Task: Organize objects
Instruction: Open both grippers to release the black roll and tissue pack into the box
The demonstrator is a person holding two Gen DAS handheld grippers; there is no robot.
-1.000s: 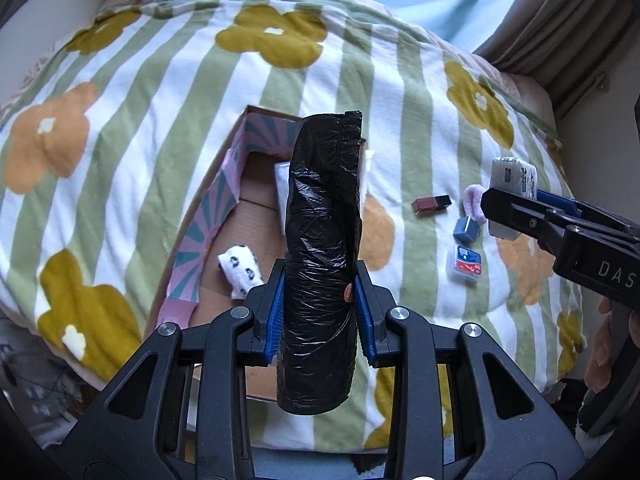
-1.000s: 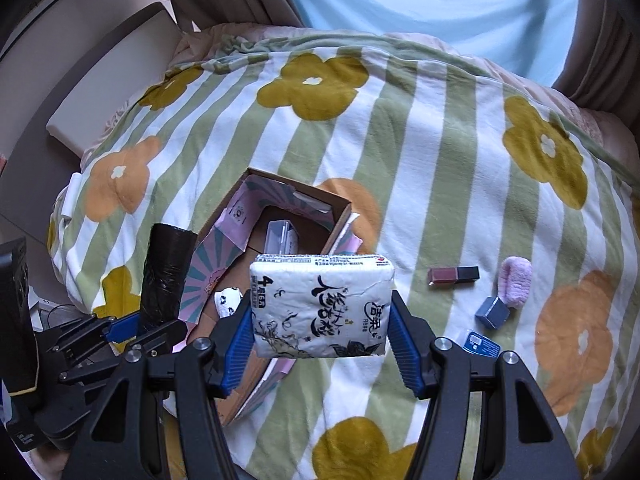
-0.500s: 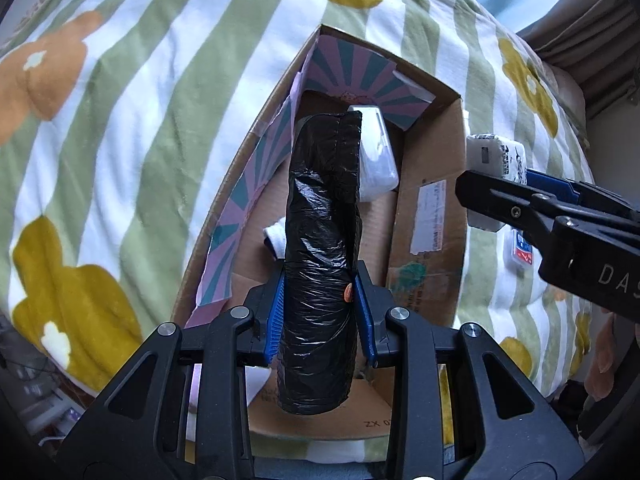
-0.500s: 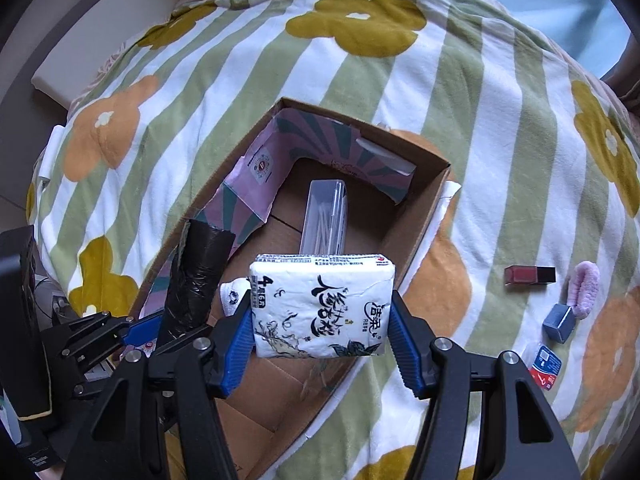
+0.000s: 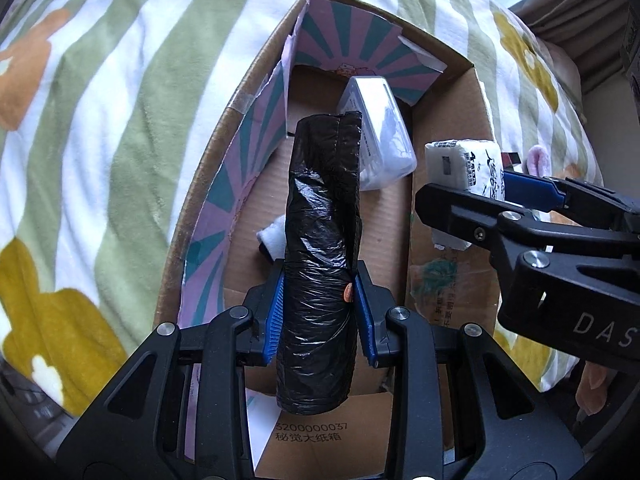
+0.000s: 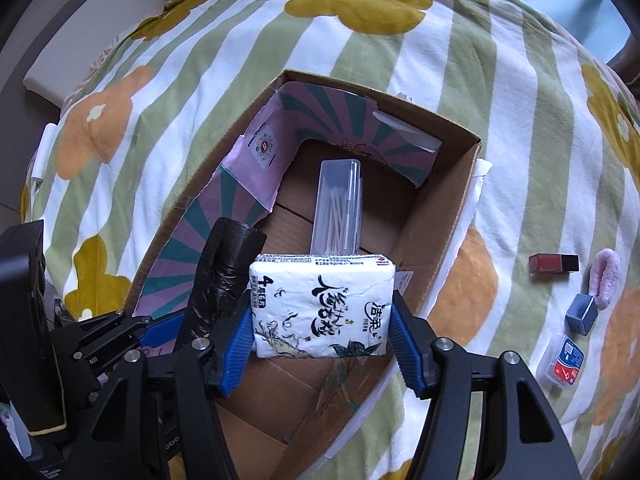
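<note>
My left gripper (image 5: pixel 318 300) is shut on a black roll of bin bags (image 5: pixel 324 240) and holds it over the open cardboard box (image 5: pixel 448 128). My right gripper (image 6: pixel 322 330) is shut on a white tissue pack (image 6: pixel 322 306), held above the box's near right side (image 6: pixel 452 208). The tissue pack also shows in the left wrist view (image 5: pixel 464 164). The bag roll shows in the right wrist view (image 6: pixel 224 276). In the box lie a clear cotton-swab case (image 6: pixel 340 208) and a small white item (image 5: pixel 272 236), partly hidden by the roll.
The box sits on a striped flower-print bedspread (image 6: pixel 400 60). On the bedspread to the right lie a red-and-black lipstick (image 6: pixel 554 264), a pink fluffy item (image 6: pixel 606 282), a small blue cube (image 6: pixel 582 314) and a clear case with a red-blue card (image 6: pixel 562 364).
Both grippers have moved forward and down over the box, each still holding its item. The box now fills more of both views.
</note>
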